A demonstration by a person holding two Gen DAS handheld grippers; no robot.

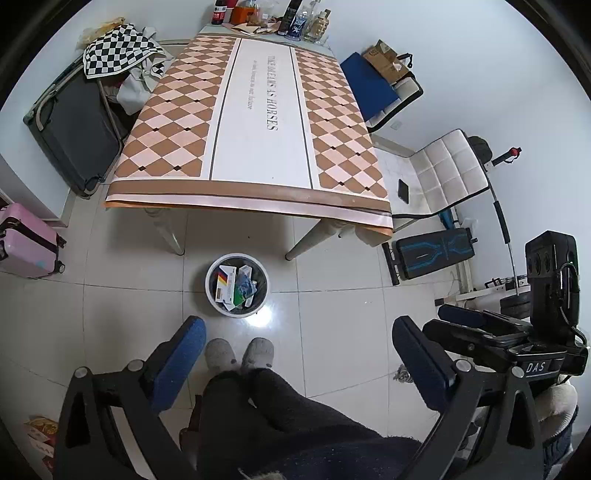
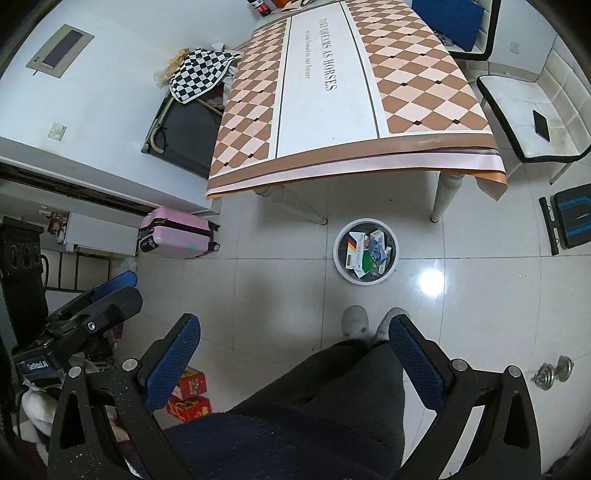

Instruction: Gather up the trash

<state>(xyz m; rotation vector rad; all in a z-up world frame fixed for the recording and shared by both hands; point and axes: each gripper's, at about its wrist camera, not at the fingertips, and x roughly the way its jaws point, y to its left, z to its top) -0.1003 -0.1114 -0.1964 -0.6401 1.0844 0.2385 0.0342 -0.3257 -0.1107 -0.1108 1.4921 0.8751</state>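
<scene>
A round white trash bin [image 1: 212,291] [image 2: 339,264] stands on the tiled floor below the table's near edge. Inside it lie several boxes and wrappers, among them a white box with a black, red and yellow stripe [image 1: 226,282] [image 2: 354,252]. My left gripper [image 1: 297,334] hangs high over the floor, open, nothing between its blue pads; the person's legs and grey slippers [image 1: 240,355] show below it. My right gripper [image 2: 293,332] is likewise open and empty, above the person's dark trousers. Each gripper appears at the side of the other's view.
A table [image 1: 258,199] with a diamond-patterned cloth holds bottles and jars [image 1: 291,18] at its far end. A pink suitcase [image 2: 177,232], a dark open suitcase [image 1: 77,125], white chairs [image 1: 439,177] with a phone [image 2: 541,124], red boxes [image 2: 188,397] and small dumbbells [image 2: 552,373] stand around.
</scene>
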